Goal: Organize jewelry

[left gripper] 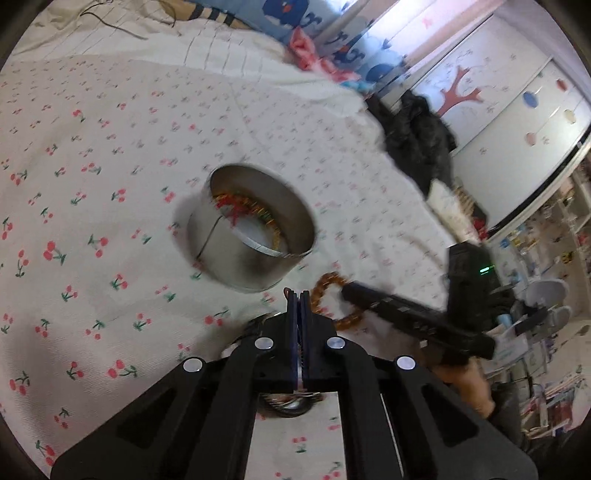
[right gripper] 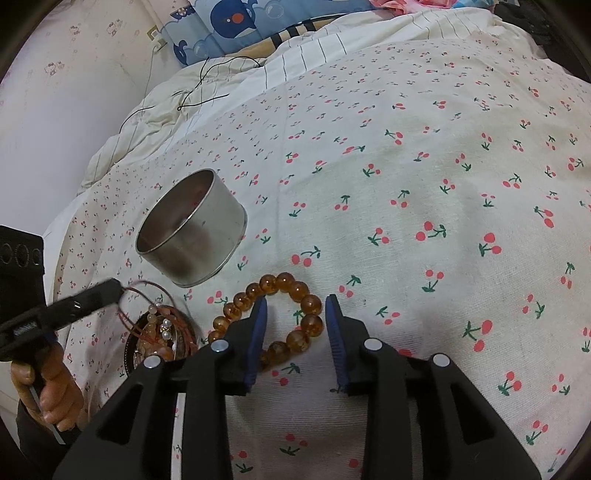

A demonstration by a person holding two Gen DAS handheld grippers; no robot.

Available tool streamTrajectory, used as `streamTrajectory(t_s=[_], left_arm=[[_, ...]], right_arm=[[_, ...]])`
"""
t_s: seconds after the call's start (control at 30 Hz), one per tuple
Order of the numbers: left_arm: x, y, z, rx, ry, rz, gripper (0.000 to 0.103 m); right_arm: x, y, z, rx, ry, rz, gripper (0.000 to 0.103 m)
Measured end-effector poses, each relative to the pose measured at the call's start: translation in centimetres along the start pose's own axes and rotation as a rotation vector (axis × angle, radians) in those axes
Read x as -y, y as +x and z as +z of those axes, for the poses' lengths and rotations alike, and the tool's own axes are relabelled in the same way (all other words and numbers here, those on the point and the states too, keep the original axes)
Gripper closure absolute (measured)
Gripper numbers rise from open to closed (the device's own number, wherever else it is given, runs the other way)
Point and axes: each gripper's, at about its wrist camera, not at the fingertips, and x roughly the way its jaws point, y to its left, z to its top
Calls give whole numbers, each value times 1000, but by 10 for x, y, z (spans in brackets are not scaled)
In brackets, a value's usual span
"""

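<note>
A round metal tin (left gripper: 251,229) stands on the cherry-print bedspread with red and gold beaded jewelry (left gripper: 240,208) inside; the tin also shows in the right wrist view (right gripper: 192,236). An amber bead bracelet (right gripper: 295,291) lies flat in front of the tin. My right gripper (right gripper: 295,306) is open, its blue pads astride the bracelet's right side. My left gripper (left gripper: 299,295) is shut on a thin red cord (right gripper: 147,288) that rises from a small dark dish (right gripper: 162,339) of pearl and pink beads. The bracelet also shows in the left wrist view (left gripper: 325,284).
The cherry-print bedspread (right gripper: 424,184) covers the bed. A striped quilt with a black cable (right gripper: 210,81) lies at the back. Whale-print pillows (right gripper: 236,18) lean on the wall. Dark clothing (left gripper: 417,136) lies at the bed's far edge, beside wardrobe doors (left gripper: 517,92).
</note>
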Motion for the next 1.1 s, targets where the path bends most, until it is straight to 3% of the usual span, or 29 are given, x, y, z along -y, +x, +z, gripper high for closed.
streamTrajectory(t_s=[0.1,0.17,0.2,0.7,0.93,1.1], left_arm=[[5,-14,3,44,15,-43,102],[8,-19,5,67,20,-64,102],[10,-22,4,75,24,-67,102],[54,-66,29,166,106,-100,102],[65,-49,55,167,124,-77,102],[49,-21,72,144,96,-22,102]], right_arm=[[-1,0,0,3,-8,-3,71],[-2,-2,0,13,-11,5,88],[-2,-3,0,18,-10,13,91],[-16,-65,18,267,-17,218,91],[-34,-89,43,361,-77,297,91],[-39,-90,47,371,-96,312,91]])
